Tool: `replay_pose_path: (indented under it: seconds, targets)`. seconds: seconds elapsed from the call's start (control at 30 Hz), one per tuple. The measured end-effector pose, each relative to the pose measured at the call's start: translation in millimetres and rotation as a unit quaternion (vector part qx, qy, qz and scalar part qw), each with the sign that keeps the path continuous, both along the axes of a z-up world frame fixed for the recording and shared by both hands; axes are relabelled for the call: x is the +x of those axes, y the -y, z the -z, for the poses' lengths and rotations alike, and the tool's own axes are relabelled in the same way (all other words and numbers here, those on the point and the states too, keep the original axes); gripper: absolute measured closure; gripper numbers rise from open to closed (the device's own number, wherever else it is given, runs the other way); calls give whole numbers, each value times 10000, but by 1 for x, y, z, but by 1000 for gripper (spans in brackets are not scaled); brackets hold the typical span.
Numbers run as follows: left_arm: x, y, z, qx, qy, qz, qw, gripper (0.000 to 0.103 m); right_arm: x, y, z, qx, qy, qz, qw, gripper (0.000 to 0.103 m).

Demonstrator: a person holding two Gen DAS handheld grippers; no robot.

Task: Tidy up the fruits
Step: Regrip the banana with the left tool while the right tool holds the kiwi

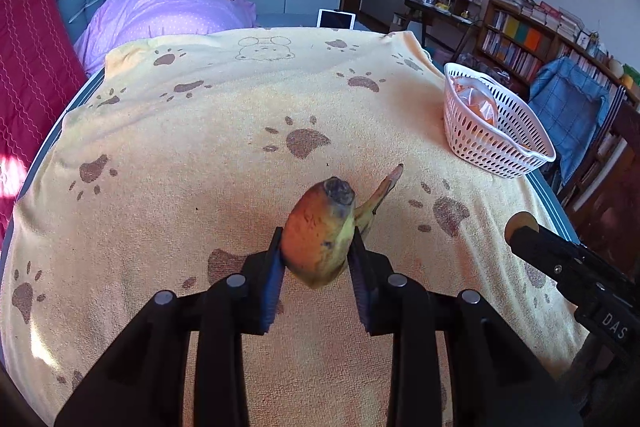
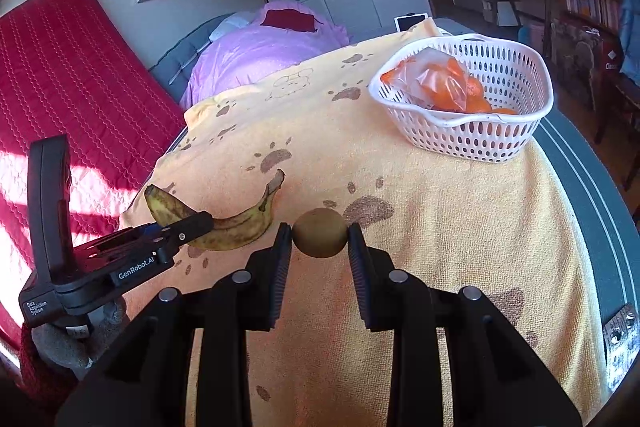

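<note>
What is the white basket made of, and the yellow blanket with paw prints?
The white basket looks like moulded plastic: smooth, slightly shiny walls pierced with even rows of oval holes. The yellow blanket looks like soft terry or fleece cloth: a fuzzy, matt, nubbly surface that drapes over the table edge.

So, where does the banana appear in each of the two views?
Left wrist: banana at lower centre, seen end-on, clamped in the left gripper.
Right wrist: banana at left of centre, seen side-on.
Shared landmark: white basket on the towel.
</note>
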State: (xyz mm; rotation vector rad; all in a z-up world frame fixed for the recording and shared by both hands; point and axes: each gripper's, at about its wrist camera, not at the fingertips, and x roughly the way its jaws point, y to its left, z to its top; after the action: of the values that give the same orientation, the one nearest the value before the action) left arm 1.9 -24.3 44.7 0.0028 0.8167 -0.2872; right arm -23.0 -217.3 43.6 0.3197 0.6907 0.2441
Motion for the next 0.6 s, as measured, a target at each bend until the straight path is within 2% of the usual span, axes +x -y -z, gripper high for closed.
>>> replay_pose_path:
  seconds: [0.23,0.43,0.5,0.6]
  targets:
    - [6,5,16,42,-118,92,9999,65,-3,2,1,-20,11,49,10000,73]
    - [3,8,19,93,-169,331,9993,64,-4,5,2,-13,5,87,10000,73]
    - [1,8,20,139,-208,461,9986,59,-4,5,2,-11,-8,82,10000,73]
    - [-1,7,25,249,-295,642,9972,58,-3,4,4,-13,-31,72,10000,73]
